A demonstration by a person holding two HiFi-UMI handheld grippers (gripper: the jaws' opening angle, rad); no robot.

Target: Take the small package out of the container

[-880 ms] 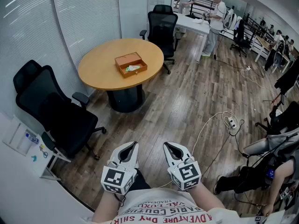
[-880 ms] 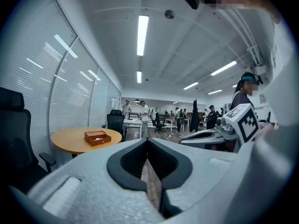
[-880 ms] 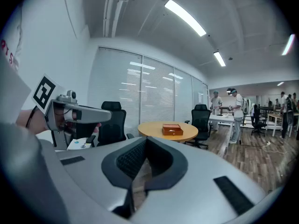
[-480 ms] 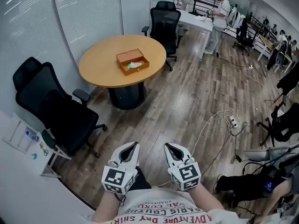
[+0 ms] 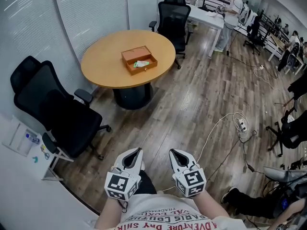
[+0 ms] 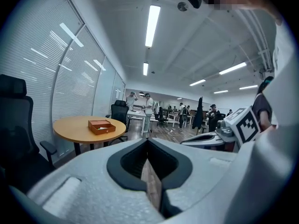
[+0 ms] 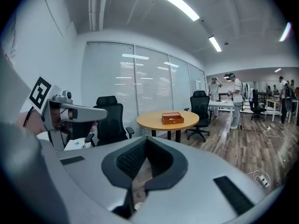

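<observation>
An open brown box, the container (image 5: 139,60), sits on a round wooden table (image 5: 103,61) across the room; a small pale package (image 5: 141,64) lies inside it. The same box shows far off as the container (image 6: 101,125) in the left gripper view and the container (image 7: 172,118) in the right gripper view. My left gripper (image 5: 135,151) and right gripper (image 5: 173,152) are held close to my body, far from the table. Both are shut with nothing between the jaws.
Black office chairs stand at the left (image 5: 53,111) and behind the table (image 5: 173,14). A white cable with a power strip (image 5: 238,124) lies on the wood floor at right. People stand at desks at the back (image 5: 232,8). A seated person's legs (image 5: 249,202) are at lower right.
The view has shifted toward the table; table and box sit slightly higher and nearer the frame's middle. Both grippers stay shut in the same place before my body.
</observation>
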